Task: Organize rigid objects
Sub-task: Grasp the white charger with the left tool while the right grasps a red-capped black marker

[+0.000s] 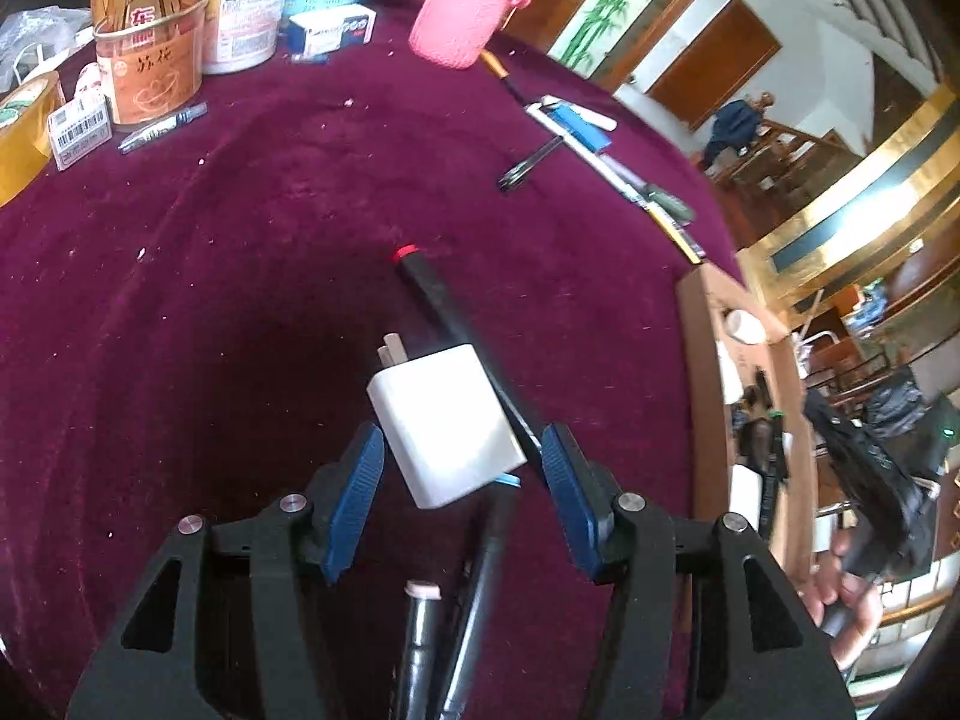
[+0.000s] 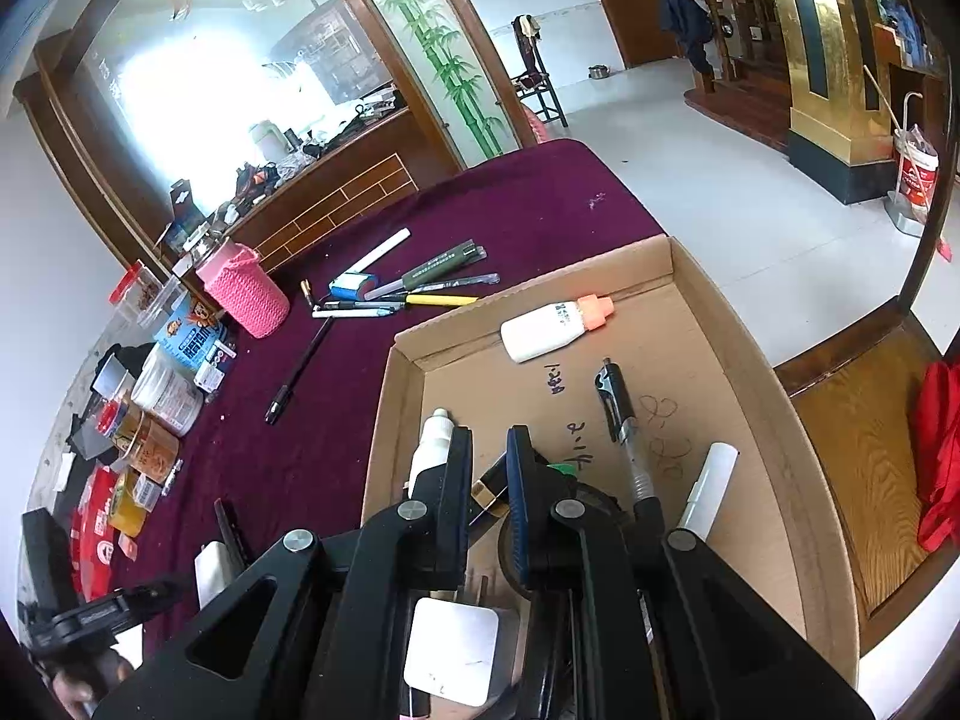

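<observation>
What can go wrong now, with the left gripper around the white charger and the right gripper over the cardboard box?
1. The left gripper is open around the white charger, which lies across a black pen. Closing may pinch or drag the pen too.
2. The charger sits skewed between the pads, so it may twist or slip.
3. The right gripper is low in the cardboard box and may knock the pens there.

Bench [image 1: 240, 276]: covered in matt, napped maroon cloth, lint-flecked. Charger [image 1: 447, 423]: smooth white plastic, satin. Tray [image 2: 696, 324]: raw brown corrugated cardboard. Cup sleeve [image 2: 246, 294]: pink knitted yarn. Tin [image 1: 150, 69]: glossy printed metal.
</observation>
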### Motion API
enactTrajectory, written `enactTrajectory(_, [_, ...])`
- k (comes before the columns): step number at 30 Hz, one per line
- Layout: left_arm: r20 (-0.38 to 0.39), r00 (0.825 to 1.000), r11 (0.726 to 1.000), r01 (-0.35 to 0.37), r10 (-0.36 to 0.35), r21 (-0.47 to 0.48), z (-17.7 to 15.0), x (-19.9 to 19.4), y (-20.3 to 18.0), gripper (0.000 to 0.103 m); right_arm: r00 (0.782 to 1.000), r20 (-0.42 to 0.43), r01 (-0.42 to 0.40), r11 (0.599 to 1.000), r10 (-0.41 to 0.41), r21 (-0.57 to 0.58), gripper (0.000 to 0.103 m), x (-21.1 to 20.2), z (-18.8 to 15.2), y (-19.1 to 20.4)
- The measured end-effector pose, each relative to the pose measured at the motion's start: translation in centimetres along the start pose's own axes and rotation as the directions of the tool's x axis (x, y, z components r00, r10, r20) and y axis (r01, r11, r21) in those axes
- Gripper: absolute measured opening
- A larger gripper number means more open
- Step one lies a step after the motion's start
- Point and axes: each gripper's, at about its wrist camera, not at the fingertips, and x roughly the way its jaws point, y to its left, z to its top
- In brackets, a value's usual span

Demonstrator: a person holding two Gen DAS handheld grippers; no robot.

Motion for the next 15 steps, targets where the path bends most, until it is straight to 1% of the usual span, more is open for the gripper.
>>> enactTrajectory(2, [-0.004, 0.999, 0.999, -0.041, 0.041, 0.003, 0.2, 0.8, -0.3, 0.053, 1.0, 0.001, 0.0, 1.0, 0.0, -0.002, 0.01, 0.0, 0.0, 0.1])
enactTrajectory(5, [-0.021, 0.997, 0.997, -0.078, 0.078, 0.008, 0.6, 2.3, -0.5, 0.053, 1.0, 0.002, -0.003, 1.0, 0.003, -0.007, 0.01, -0.1, 0.0, 0.2])
enactTrajectory(6, [-0.027, 0.997, 0.997, -0.078, 0.078, 0.003, 0.7, 2.7, -0.5, 0.055, 1.0, 0.003, -0.002, 1.0, 0.002, -0.008, 0.01, -0.1, 0.0, 0.3])
enactTrajectory(8, [-0.035, 0.996, 0.996, -0.084, 0.084, 0.003, 0.9, 3.5, -0.6, 0.056, 1.0, 0.003, -0.004, 1.0, 0.004, -0.013, 0.01, -0.1, -0.1, 0.4])
enactTrajectory(11, [-0.013, 0.997, 0.997, -0.076, 0.076, 0.031, 1.1, 3.7, -0.2, 0.056, 1.0, 0.0, 0.001, 1.0, -0.001, -0.026, 0.01, 0.1, -0.2, 0.7])
enactTrajectory(13, [-0.008, 0.999, 0.998, -0.052, 0.052, 0.047, 1.1, 3.4, 0.4, 0.053, 1.0, -0.003, 0.0, 0.999, 0.0, -0.036, 0.01, 0.2, -0.2, 1.0])
enactTrajectory(15, [-0.003, 0.999, 0.996, -0.044, 0.044, 0.078, 0.7, 2.7, 1.2, 0.051, 1.0, -0.005, -0.003, 0.998, 0.003, -0.055, 0.01, 0.2, -0.4, 1.5])
